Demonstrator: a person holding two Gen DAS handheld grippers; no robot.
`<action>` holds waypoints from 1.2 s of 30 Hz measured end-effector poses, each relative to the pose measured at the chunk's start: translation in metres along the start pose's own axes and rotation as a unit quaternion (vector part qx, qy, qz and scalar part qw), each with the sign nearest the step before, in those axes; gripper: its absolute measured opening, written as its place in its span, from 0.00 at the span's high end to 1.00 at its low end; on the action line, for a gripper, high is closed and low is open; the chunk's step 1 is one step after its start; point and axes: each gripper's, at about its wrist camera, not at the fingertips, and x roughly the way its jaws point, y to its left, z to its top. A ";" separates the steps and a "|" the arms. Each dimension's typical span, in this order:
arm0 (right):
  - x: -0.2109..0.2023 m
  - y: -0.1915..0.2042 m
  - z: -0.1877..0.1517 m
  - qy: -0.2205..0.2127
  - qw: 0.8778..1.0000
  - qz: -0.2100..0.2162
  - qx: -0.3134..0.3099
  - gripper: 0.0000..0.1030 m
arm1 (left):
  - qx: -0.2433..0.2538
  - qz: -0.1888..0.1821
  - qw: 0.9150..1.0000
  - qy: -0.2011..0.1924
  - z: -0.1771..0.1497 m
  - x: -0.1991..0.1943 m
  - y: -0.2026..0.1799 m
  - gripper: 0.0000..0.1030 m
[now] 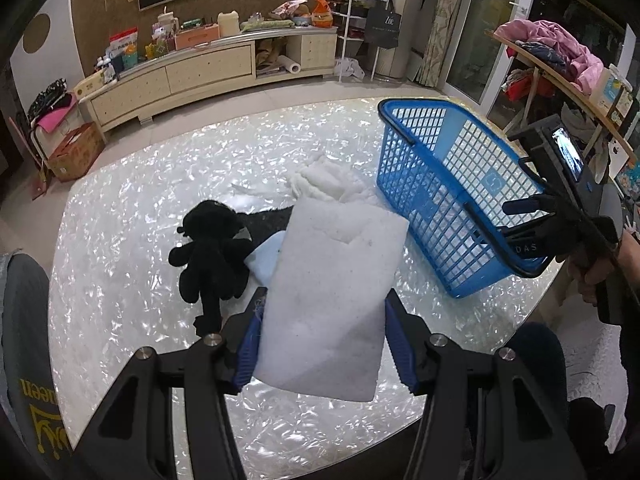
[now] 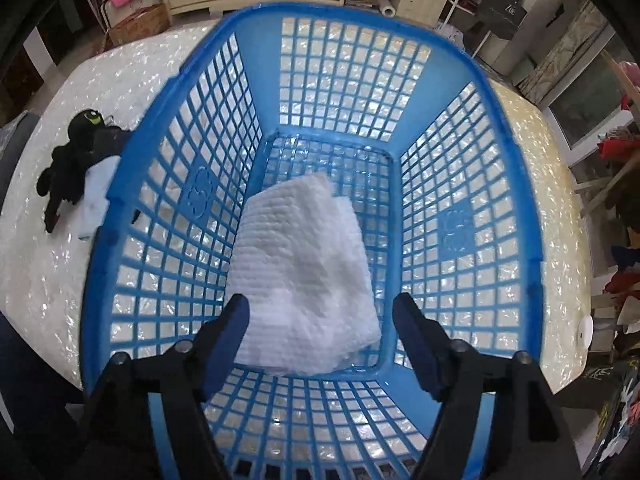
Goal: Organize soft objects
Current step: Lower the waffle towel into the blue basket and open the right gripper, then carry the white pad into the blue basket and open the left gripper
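Left jaws: my left gripper has its blue-padded jaws clamped on the flanks of a white rectangular slab of fibre batting, which is lifted clear of the table.

Right jaws: my right gripper has its jaws apart and grips nothing; they hang over the open mouth of the blue plastic lattice basket.

In the basket: a folded white waffle-textured cloth lies on the basket floor, below and between the parted jaws; whether a pad touches it I cannot tell.

On the table, waiting: a black plush toy with limp limbs, a pale blue soft piece touching it, a dark fuzzy cloth behind them, and a heap of loose white fluffy wadding just beside the basket wall.

Handling, batting: I judge it very light, springy and easily crushed; it sags little across the jaws. A squeeze at mid-width, near one end, should hold it.

Handling, plush toy: soft and floppy, probably light; the torso looks the best place to pinch, since a limb would let it dangle.

Surface: a pearly white table with a glossy mother-of-pearl pattern, likely slick under cloth.

Room: a cream low cabinet along the far wall, loaded with boxes and toys; a cardboard box on the floor; glass doors and a curved shelf of clothes to the right.
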 end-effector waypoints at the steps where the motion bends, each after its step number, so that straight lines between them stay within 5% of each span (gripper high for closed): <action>1: -0.007 -0.002 -0.002 -0.007 1.000 -0.002 0.003 0.23 | 0.002 0.000 1.000 -0.002 0.002 -0.002 -0.002 0.49; 6: -0.041 -0.013 -0.006 -0.048 0.999 0.014 0.020 0.00 | 0.021 -0.008 1.000 -0.012 0.011 -0.012 -0.018 0.49; 16: -0.078 -0.051 -0.028 -0.128 0.990 0.016 0.061 0.00 | 0.095 -0.042 0.994 -0.027 0.049 -0.018 -0.082 0.49; 36: -0.053 -0.109 -0.052 -0.117 0.985 0.042 0.122 0.00 | 0.195 -0.072 0.977 0.041 0.104 0.089 -0.194 0.49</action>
